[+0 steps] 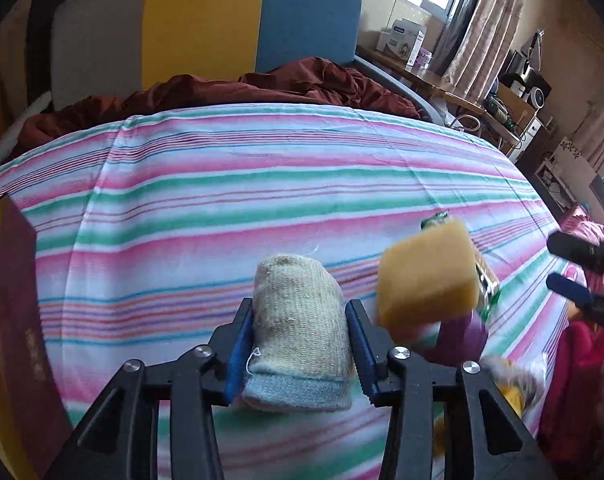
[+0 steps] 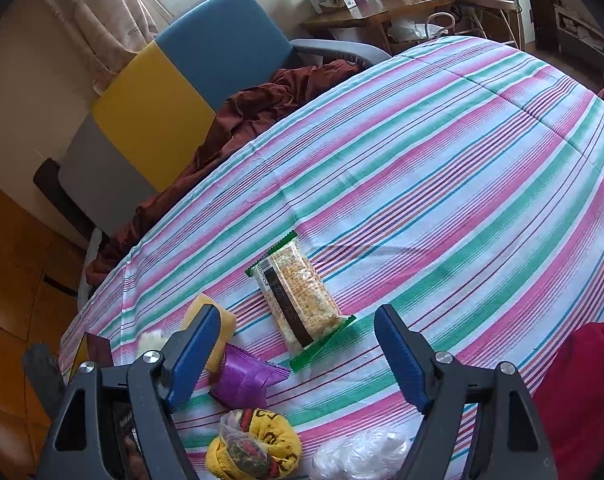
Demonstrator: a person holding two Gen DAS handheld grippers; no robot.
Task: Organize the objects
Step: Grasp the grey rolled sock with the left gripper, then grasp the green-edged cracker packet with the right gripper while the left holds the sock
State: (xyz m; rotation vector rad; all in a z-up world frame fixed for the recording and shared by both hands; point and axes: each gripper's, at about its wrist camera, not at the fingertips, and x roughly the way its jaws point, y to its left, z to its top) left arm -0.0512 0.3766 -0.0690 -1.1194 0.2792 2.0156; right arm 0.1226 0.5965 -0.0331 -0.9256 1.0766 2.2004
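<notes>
On the striped bed: we work from the near edge of the bedspread (image 1: pixel 262 168), where small items lie scattered for sorting.
Left gripper (image 1: pixel 302 340): our jaws are clamped on a rolled beige sock (image 1: pixel 298 320), the blue pads pressing its two sides, its grey cuff toward us.
Sock's place: it sits between the pads, low over the bedspread; whether it has left the cloth we cannot tell.
Right gripper (image 2: pixel 298 352): our jaws stand wide apart with nothing between them, hovering above a snack bar (image 2: pixel 298 292) in a clear wrapper.
Nearby: a yellow sponge (image 1: pixel 426 276) lies just beside the sock, a purple packet (image 2: pixel 246 380) beyond it, yellow socks (image 2: pixel 258 448) and a crumpled plastic bag (image 2: pixel 362 456) near the edge.
Likely destination: a dark red box (image 1: pixel 18 320) at the left; we judge it the sorting spot, though that is unproven.
Doing it well: we should lift straight up, keep the squeeze steady on the soft roll, and swing left, away from the sponge.
</notes>
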